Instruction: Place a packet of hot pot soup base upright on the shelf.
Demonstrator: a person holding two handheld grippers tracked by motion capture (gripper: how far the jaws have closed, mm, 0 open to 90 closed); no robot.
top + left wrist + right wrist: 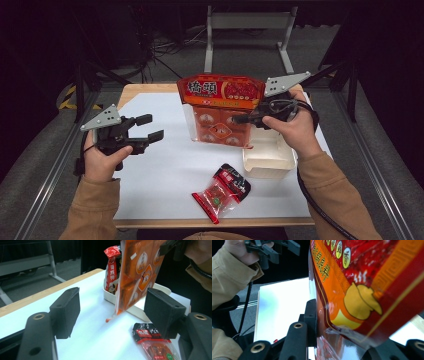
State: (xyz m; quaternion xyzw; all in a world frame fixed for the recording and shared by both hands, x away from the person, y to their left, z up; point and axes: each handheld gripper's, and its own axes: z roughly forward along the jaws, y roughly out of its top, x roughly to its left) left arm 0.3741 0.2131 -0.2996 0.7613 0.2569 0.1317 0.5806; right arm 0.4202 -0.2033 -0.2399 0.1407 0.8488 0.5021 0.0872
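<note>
**Right tool grips the orange bag above the tray; left tool stands open**

Right tool (246,118) is clamped on the side edge of a large orange snack bag (220,112), which hangs upright above the table (165,165) with its printed header at the top and its clear lower part showing round orange labels. In the right gripper view the bag's film (372,290) passes between the black jaws, and the left pad presses flat against it. The bag's bottom corner hangs free, just above the white surface, beside the near wall of a white tray (269,162). In the left gripper view the bag (136,272) hangs in front of that tray (110,296), and a second red packet (111,267) stands inside the tray behind it.

Left tool (150,128) is held over the left part of the table, well apart from the bag, its jaws pointing toward the middle. The jaws stand wide apart with nothing between them; in the left gripper view only bare white table shows in the gap.

A small red and black packet (222,192) with a clear window lies flat on the table near the front edge, just in front of the tray and between the two forearms. In the left gripper view it (155,342) lies close under the right-hand jaw, not touched by it.

The person's tan sleeves (92,210) come in from the bottom of the high view.
</note>
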